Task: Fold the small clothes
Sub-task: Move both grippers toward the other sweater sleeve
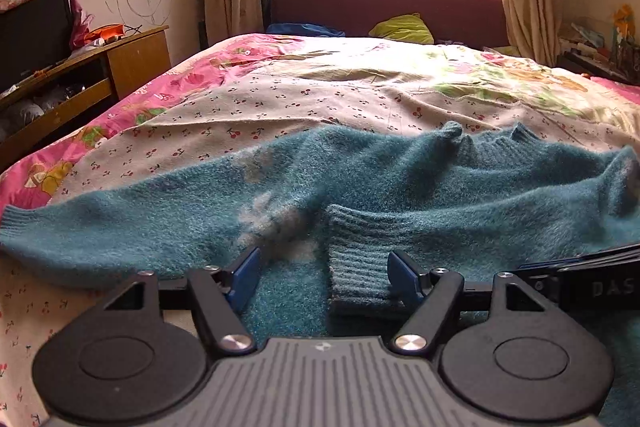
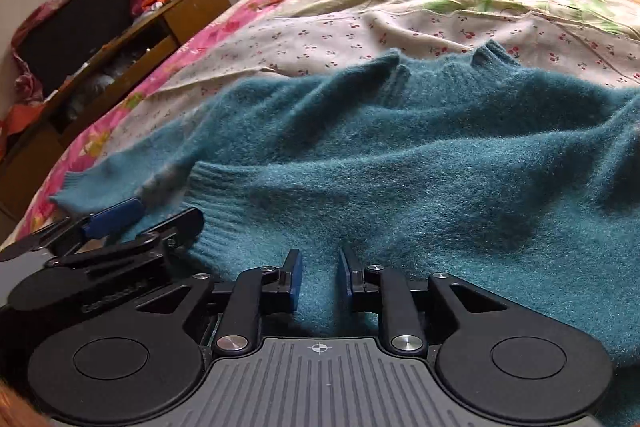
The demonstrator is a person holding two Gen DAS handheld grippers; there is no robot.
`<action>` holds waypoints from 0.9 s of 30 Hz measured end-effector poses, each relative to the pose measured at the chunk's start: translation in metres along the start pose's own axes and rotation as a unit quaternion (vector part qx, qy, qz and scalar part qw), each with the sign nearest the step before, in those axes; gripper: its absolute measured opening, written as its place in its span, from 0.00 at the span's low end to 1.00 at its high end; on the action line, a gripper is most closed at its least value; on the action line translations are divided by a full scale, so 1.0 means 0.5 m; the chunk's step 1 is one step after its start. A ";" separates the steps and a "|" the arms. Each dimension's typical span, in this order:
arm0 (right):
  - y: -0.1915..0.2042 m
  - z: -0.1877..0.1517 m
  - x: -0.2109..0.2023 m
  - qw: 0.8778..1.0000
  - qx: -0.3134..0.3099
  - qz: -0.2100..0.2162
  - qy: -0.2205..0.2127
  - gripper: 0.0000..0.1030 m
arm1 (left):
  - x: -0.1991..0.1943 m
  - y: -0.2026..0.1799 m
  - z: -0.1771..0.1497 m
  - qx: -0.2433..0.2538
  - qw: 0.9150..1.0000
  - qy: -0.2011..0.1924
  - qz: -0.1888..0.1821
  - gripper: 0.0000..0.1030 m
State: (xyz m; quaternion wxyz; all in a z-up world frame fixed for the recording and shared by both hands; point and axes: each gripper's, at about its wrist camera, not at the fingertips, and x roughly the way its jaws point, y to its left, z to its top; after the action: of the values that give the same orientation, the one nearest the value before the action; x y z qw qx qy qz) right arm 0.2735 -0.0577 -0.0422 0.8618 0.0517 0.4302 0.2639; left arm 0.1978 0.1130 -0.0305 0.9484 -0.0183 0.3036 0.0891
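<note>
Two grippers low over teal sweater (image 2: pixel 400 155) on bed (image 1: pixel 320 95). Left gripper (image 1: pixel 324 279): jaws wide, nothing clamped, ribbed cuff (image 1: pixel 356 267) of folded-in sleeve lying between pads. Right gripper (image 2: pixel 318 279): jaws narrowly parted, bare fabric below, no grip visible. Judgement: sleeve fold laid; other sleeve (image 1: pixel 80 231) lies stretched out. Advice: pinch that cuff squarely, carry low, avoid dragging body fabric.
</note>
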 end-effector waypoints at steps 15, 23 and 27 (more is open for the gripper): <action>0.501 0.164 0.110 0.935 -0.327 0.132 0.042 0.34 | -0.091 0.243 -0.051 -0.213 0.975 -0.052 0.019 0.81; 0.728 0.120 0.263 0.895 -0.406 0.152 0.103 0.42 | -0.069 0.371 -0.118 -0.341 0.939 -0.044 0.027 0.76; 0.792 0.104 0.318 0.879 -0.438 0.142 0.120 0.44 | -0.062 0.386 -0.131 -0.353 0.934 -0.042 0.029 0.73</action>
State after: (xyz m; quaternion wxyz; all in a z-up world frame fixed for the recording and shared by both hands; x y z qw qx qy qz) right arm 0.2290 0.3675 0.0020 0.6912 -0.3028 0.3585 0.5496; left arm 0.1008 0.2924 -0.0623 0.8898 -0.3394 0.2127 0.2188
